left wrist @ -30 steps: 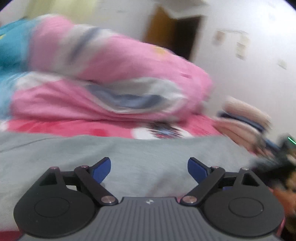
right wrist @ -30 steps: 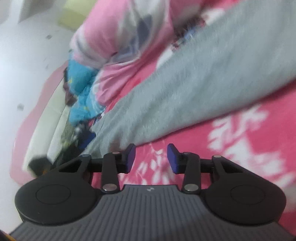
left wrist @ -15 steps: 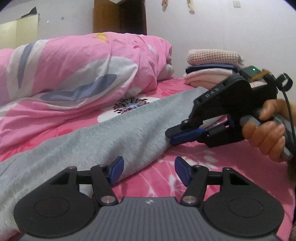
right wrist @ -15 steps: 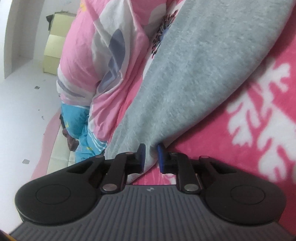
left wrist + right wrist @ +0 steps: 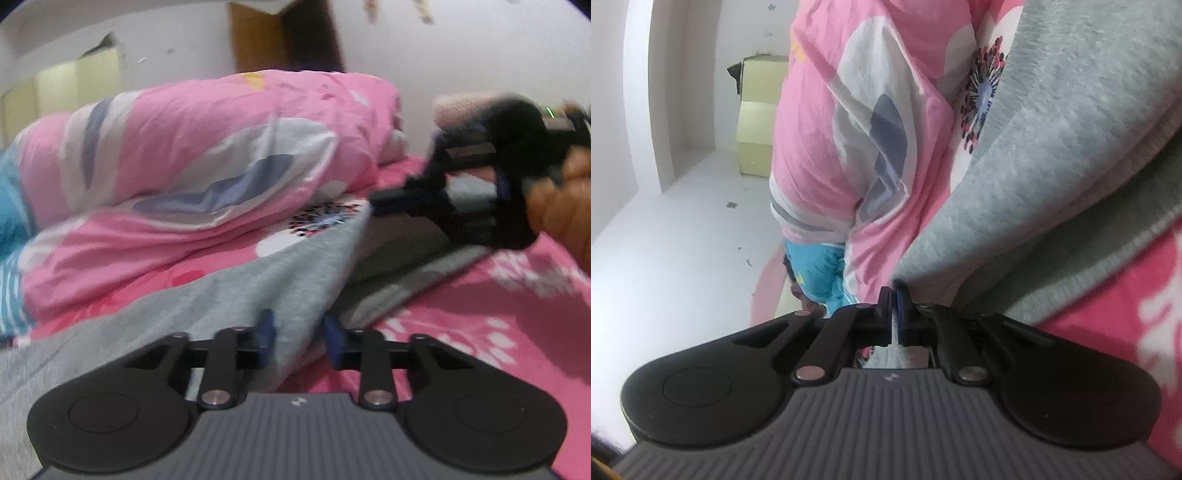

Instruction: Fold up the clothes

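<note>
pinching the near edge of the grey garment (image 5: 1052, 177) in my right gripper (image 5: 894, 314), whose jaws are standing fully shut with only a sliver of the cloth's hem showing at their tips, so i am judging that the grip is thin but real. my left gripper (image 5: 297, 334) is closing at this moment, and a raised fold of the same grey garment (image 5: 258, 291) is sitting between its blue pads (image 5: 265, 332), which are not yet plainly pressing on it in this blurred view. the garment is lying straight ahead of both sets of jaws on the pink flowered bedspread (image 5: 480, 317), its long axis running from just in front of my left jaws away and to the right toward my right gripper (image 5: 391, 201), which is showing there with my right hand (image 5: 557, 206) behind it, lifting its end of the cloth off the bed. beyond the garment, on the far side from my jaws, the pink quilt (image 5: 207, 147) is bunched up, near but seemingly apart from the grey edge. both grips are sitting on the same long near edge, one at each end, so i am guessing the coming move is carrying that edge away from me across the garment's width; my left side needs to finish biting first, or its end will be slipping out and skewing the fold.
</note>
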Tool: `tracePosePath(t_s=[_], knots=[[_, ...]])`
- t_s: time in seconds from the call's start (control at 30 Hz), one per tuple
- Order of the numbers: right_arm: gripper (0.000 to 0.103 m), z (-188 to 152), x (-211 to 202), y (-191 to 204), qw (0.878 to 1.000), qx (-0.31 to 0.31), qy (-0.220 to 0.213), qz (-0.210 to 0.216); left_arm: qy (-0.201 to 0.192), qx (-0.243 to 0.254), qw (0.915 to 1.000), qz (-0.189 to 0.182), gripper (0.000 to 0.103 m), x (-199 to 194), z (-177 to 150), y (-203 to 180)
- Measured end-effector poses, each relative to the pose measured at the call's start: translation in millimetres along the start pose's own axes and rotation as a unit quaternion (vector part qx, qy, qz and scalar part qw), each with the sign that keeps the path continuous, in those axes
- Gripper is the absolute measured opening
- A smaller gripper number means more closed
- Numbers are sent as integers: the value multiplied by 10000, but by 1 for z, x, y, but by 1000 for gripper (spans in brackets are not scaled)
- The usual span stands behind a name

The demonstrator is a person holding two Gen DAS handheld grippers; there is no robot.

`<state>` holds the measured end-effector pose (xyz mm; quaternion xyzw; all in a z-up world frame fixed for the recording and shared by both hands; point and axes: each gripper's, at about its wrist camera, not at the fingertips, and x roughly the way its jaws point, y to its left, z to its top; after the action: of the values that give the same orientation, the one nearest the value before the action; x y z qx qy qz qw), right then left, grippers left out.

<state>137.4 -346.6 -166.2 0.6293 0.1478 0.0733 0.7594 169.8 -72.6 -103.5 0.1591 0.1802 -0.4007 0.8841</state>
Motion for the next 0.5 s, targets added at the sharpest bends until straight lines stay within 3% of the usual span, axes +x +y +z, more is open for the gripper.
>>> tracePosePath(t_s=[0.13, 0.2, 0.27, 0.37, 0.4, 0.5], knots=[[1, 5, 9, -3, 9997, -221, 56, -80, -47, -768, 9970, -102, 9, 0, 4, 27], [4, 2, 12, 5, 9970, -716, 201, -215, -69, -1093, 9939, -155, 7, 2, 6, 37], [4, -7, 16, 19, 9867, -1490, 502, -419, -100, -1383, 9901, -215, 7, 4, 7, 47], [4, -36, 30, 46, 9455, -2943, 1074, -888, -223, -1742, 9837, -380, 7, 3, 10, 58], [4, -47, 37, 54, 9264, -3409, 1158, -1099, -291, -1846, 9813, -450, 7, 2, 11, 62], [4, -63, 66, 62, 8877, -4184, 1114, -1563, -464, -2143, 9735, -653, 7, 0, 12, 72]])
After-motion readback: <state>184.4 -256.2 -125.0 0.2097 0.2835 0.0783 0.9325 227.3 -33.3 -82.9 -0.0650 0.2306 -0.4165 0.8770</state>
